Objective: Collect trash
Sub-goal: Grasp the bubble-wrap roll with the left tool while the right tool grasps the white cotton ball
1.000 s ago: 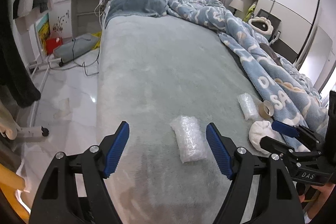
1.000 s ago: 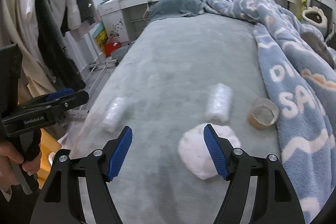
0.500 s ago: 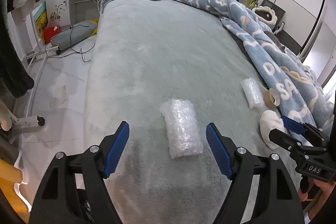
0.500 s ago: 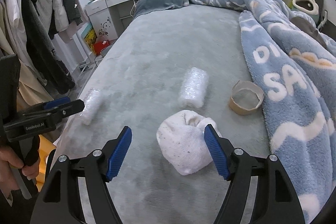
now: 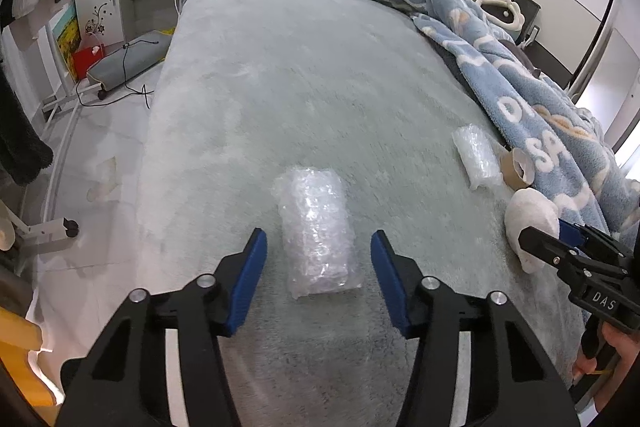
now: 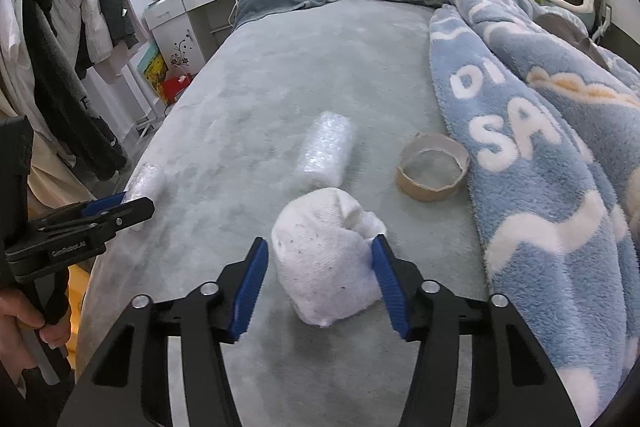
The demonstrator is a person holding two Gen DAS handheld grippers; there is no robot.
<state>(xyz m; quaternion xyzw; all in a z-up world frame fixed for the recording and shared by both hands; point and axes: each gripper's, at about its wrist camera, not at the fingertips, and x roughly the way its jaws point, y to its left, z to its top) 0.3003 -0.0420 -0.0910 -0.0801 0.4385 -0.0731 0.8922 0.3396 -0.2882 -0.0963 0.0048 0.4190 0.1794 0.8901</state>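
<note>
- Progress: no trash is collected yet, as far as the views show. Four items lie on the grey bed cover (image 5: 280, 75), none lifted.
- Left gripper (image 5: 316, 259): jaws have just been closing and stand about half open, straddling a bubble-wrap roll (image 5: 316, 231) near the foot of the bed. A gap shows on each side; the pads do not press it.
- Right gripper (image 6: 320, 267): jaws have likewise just been closing around a white balled sock (image 6: 326, 267). The right pad lies at the sock's edge, the left pad just clear. No firm grip is evident.
- Remaining: a second bubble-wrap roll (image 6: 326, 151) and a cardboard tape core (image 6: 432, 167), just beside the blue blanket (image 6: 560, 147), are untouched.
- Judgement: both grips are about to be completed; lifting and disposal are outstanding. No bin is in view.
- Writing: "DAS" and "GenRobot.AI" on the gripper bodies; large white letters "DI" and "SA" on the blanket, partly hidden.
</note>
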